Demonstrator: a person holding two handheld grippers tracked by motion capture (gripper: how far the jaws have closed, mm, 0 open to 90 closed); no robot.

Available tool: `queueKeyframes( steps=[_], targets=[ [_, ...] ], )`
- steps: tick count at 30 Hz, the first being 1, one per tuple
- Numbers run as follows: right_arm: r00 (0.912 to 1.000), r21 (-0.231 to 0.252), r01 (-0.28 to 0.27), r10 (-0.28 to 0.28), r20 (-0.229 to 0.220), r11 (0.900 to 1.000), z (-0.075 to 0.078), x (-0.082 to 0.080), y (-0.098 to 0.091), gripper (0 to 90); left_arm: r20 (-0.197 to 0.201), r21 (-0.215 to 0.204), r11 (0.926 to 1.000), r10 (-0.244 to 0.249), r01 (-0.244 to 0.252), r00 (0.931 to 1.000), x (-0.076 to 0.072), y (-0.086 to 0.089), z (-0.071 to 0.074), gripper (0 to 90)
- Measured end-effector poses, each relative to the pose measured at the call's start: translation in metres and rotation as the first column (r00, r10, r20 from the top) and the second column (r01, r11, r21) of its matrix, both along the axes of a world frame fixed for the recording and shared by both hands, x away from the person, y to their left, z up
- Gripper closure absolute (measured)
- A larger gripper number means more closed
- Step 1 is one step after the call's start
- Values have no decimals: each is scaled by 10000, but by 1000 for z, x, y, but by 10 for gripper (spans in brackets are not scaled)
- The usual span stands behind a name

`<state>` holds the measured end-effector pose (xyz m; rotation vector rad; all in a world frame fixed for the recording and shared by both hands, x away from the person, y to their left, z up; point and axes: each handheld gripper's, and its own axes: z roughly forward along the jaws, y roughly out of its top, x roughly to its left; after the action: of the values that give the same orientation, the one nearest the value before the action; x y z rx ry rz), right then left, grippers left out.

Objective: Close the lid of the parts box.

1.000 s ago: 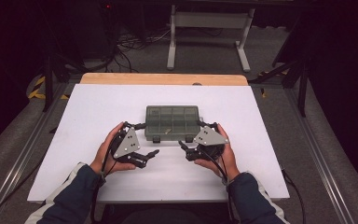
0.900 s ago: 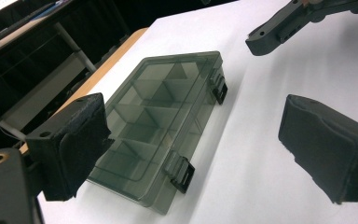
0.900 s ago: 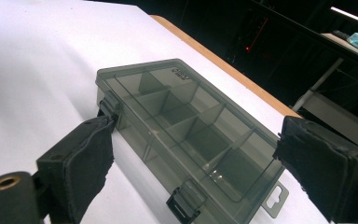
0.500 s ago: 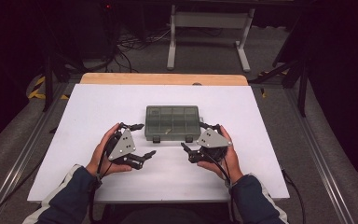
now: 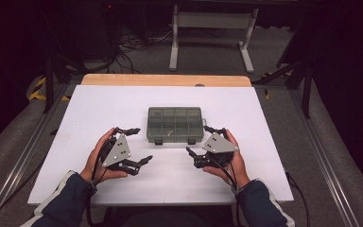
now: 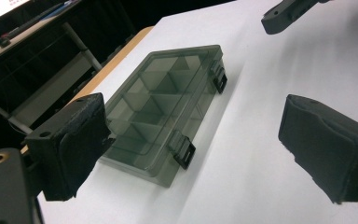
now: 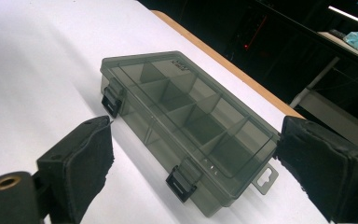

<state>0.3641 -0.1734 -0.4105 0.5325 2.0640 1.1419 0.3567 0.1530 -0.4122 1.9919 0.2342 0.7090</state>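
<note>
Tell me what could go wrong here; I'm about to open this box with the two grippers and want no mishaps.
1. The box lies loose on the smooth white table, so pushing one latch may just slide it away.
2. The latches are small beside the wide padded jaws of the left gripper and right gripper, so a jaw may slip off.

This looks like a lab or recording studio set up for trials. A white worktop point(image 5: 264, 123) with a bare wood edge point(image 5: 165, 80) stands between metal rails point(image 5: 331, 170) on grey carpet point(image 5: 208, 56). Black drapes darken the surroundings, cables point(image 5: 137, 45) trail over the floor, and a white metal stand point(image 5: 212, 21) waits behind. Yellow-black hazard tape point(image 5: 38, 90) marks the floor at left.
</note>
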Motion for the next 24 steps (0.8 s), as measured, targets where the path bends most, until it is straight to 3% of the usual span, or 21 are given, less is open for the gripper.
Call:
queueKeyframes(
  steps=[24],
  targets=[
    [9997,-158,228,-228,-16,9996,-1,-11,-14,114,4,122,9998,170,-170,9999,-10,19,-2,90]
  ],
)
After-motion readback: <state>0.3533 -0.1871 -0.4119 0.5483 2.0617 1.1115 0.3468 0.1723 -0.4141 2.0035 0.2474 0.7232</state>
